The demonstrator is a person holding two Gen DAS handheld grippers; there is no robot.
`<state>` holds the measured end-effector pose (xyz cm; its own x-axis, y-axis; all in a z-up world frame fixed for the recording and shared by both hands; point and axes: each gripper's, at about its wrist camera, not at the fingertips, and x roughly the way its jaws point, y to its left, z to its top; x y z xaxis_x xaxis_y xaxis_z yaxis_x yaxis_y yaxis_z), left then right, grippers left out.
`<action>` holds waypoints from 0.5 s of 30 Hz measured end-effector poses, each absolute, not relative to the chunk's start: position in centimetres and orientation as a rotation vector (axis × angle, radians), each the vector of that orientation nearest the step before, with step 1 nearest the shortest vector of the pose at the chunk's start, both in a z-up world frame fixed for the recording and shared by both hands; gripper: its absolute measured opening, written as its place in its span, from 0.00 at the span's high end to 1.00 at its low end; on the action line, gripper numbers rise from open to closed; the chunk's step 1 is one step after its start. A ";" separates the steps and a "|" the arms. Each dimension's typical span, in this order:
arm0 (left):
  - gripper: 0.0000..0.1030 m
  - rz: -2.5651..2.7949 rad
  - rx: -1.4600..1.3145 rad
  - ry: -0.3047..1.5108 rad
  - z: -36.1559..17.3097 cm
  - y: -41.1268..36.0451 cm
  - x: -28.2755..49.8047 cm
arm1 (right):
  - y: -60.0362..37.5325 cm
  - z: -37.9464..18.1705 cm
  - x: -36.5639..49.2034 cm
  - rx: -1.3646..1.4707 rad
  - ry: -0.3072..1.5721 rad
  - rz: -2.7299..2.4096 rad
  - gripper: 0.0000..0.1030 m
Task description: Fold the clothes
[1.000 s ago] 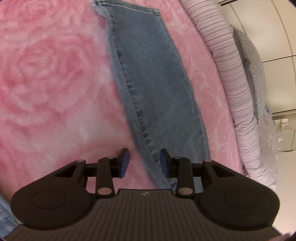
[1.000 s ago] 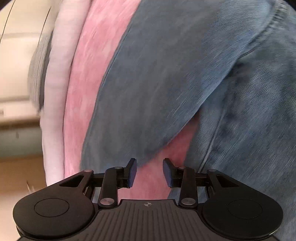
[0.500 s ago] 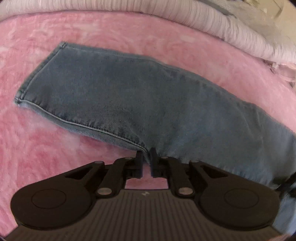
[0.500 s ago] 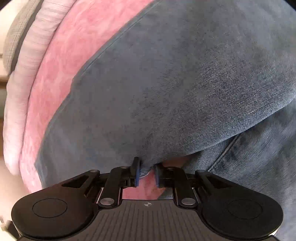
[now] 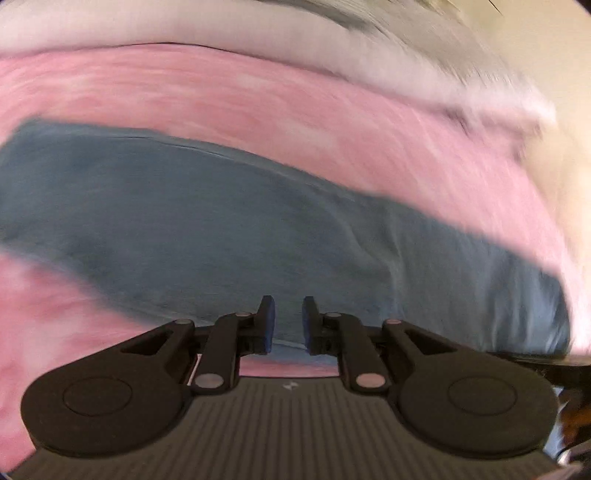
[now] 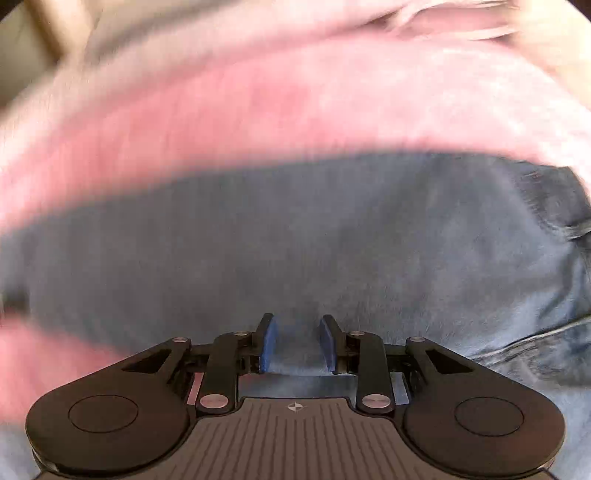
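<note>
A pair of blue jeans [image 5: 221,229] lies on a pink rose-patterned blanket [image 5: 258,107]; one leg runs across the left wrist view. My left gripper [image 5: 287,325] is open, its blue pads just over the near edge of the leg, holding nothing. In the right wrist view the jeans [image 6: 295,240] fill the middle, with the waist part at the right. My right gripper [image 6: 297,341] is open over the denim, holding nothing. Both views are blurred by motion.
A white ribbed cover or pillow [image 5: 184,22] lies along the far edge of the blanket. A cream wall or cabinet [image 5: 554,55] stands at the upper right. The pink blanket [image 6: 258,92] also spreads beyond the jeans in the right wrist view.
Both grippers were pinched on the denim edge half a second ago and have now opened and let go. The jeans leg now lies folded across; both cameras are moving.
</note>
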<state>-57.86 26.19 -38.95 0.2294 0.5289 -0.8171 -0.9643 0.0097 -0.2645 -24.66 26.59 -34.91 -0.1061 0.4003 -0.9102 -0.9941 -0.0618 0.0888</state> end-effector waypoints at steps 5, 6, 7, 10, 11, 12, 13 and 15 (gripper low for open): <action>0.84 1.321 -0.908 0.644 -40.1 26.3 -56.5 | 26.6 -33.9 -25.3 -0.861 0.913 1.499 0.71; 0.84 1.332 -0.920 0.636 -39.7 25.8 -56.8 | 26.4 -33.6 -25.2 -0.832 0.900 1.491 0.71; 0.85 1.340 -0.930 0.626 -39.3 25.2 -57.1 | 26.1 -33.3 -24.5 -0.825 0.893 1.467 0.71; 0.86 1.336 -0.962 0.625 -38.1 23.1 -58.0 | 24.4 -32.9 -21.4 -0.814 0.875 1.361 0.71; 0.86 1.334 -0.974 0.620 -37.7 22.3 -58.2 | 23.5 -32.9 -20.0 -0.817 0.868 1.313 0.71; 0.86 1.330 -0.993 0.610 -37.4 21.2 -58.2 | 22.6 -32.8 -18.5 -0.824 0.849 1.268 0.71; 0.86 1.326 -1.013 0.599 -37.1 20.2 -58.1 | 21.7 -32.7 -17.1 -0.832 0.833 1.228 0.71; 0.86 1.328 -1.068 0.572 -36.9 17.5 -57.7 | 19.9 -32.6 -14.5 -0.858 0.813 1.172 0.71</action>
